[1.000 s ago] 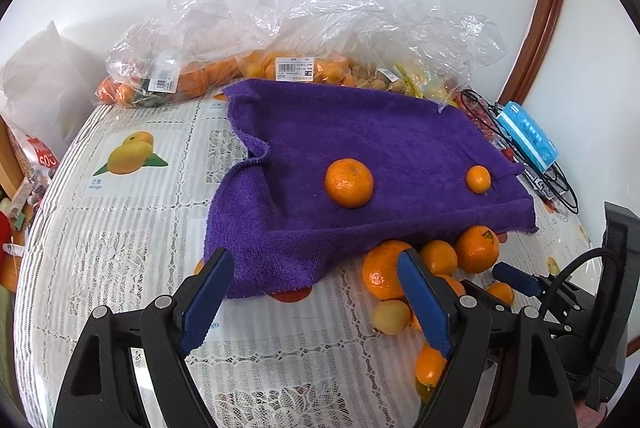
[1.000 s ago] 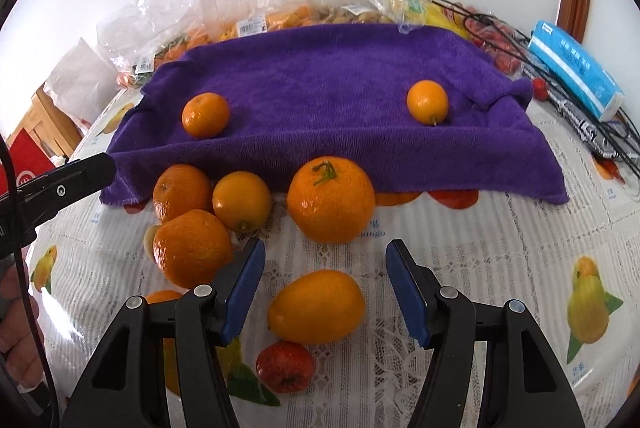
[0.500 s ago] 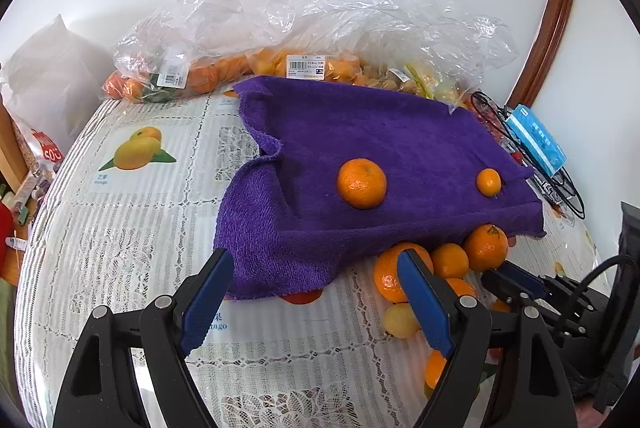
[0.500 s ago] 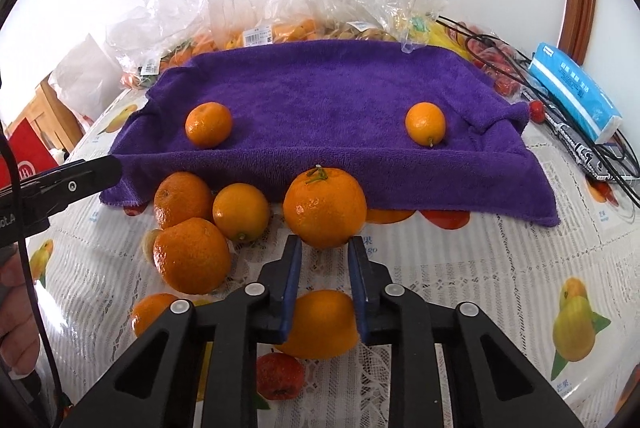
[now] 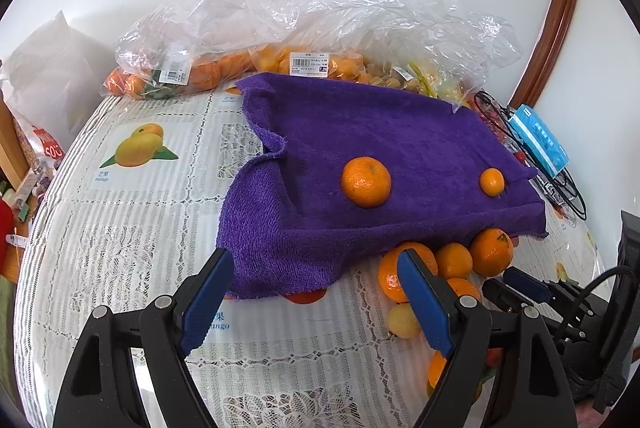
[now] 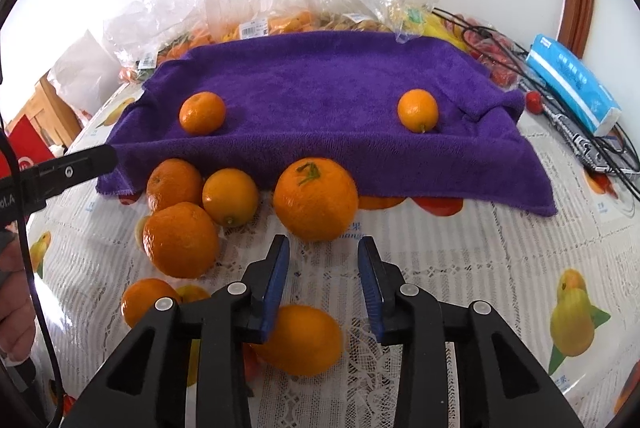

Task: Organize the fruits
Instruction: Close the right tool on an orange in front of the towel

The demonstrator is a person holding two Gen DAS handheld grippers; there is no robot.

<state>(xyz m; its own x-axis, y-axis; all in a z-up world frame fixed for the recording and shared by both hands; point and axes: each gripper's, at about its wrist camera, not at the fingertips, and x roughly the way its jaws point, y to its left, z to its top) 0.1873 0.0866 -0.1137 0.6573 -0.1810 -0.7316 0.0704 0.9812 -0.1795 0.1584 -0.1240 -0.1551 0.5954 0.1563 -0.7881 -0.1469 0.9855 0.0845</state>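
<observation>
A purple towel lies spread at the table's middle with a tangerine and a smaller orange on it. In front of the towel sit a big orange and a cluster of tangerines. My right gripper hovers just short of the big orange; its jaws are opening and nothing is between them. Another orange lies on the table under its fingers. My left gripper stands wide open and empty over the towel's near corner. The same tangerine shows in the left wrist view.
Clear plastic bags of fruit are piled along the wall behind the towel. A blue tissue pack and black cables lie at the right. A person's hand shows at the left edge.
My right gripper's jaws closed from wide to nearly shut above the near orange, then parted a little. The orange stayed on the table. The left gripper kept its wide opening.
</observation>
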